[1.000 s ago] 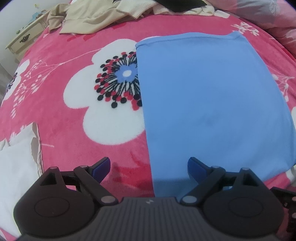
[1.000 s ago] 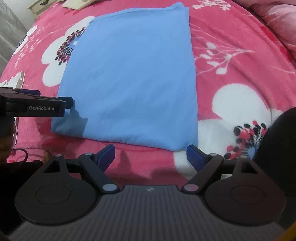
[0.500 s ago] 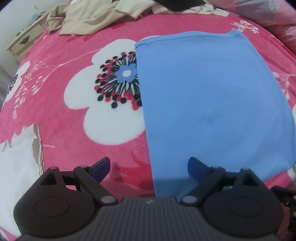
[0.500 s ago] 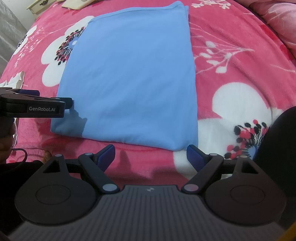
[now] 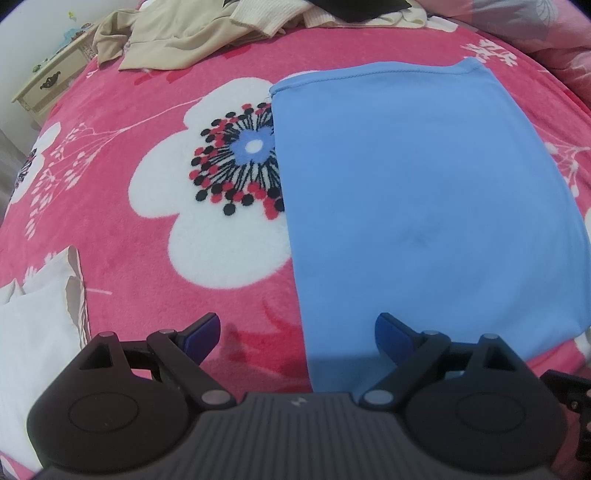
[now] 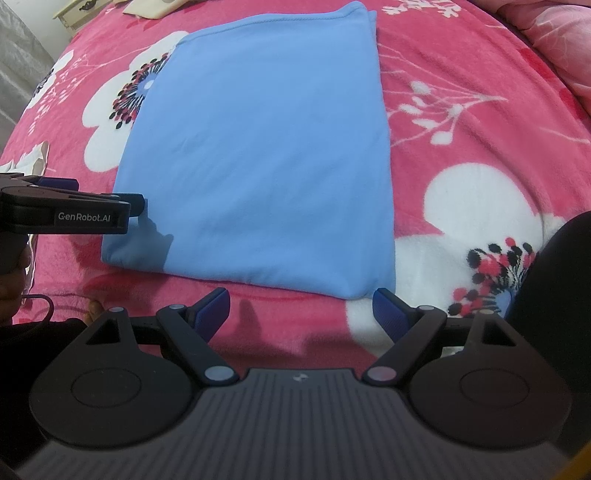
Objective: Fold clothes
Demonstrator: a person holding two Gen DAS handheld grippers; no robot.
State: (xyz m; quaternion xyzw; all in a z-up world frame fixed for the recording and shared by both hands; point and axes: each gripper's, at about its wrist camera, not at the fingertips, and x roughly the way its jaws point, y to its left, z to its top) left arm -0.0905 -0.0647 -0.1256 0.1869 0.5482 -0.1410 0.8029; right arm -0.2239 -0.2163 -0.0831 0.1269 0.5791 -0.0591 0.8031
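A light blue garment (image 5: 417, 195) lies folded into a flat rectangle on the pink flowered blanket (image 5: 122, 110). My left gripper (image 5: 297, 332) hangs open above its near left corner, with nothing between the blue pads. The same blue garment (image 6: 266, 147) fills the middle of the right wrist view. My right gripper (image 6: 301, 308) is open just in front of its near right corner, apart from the cloth. At the left of the right wrist view the left gripper (image 6: 129, 205) shows from the side over the near left corner.
A heap of beige and cream clothes (image 5: 192, 33) lies at the far end of the bed. White folded cloth (image 5: 33, 332) sits at the near left. A cream bedside drawer unit (image 5: 51, 81) stands beyond the bed. A dark-clothed body part (image 6: 554, 295) is at the right.
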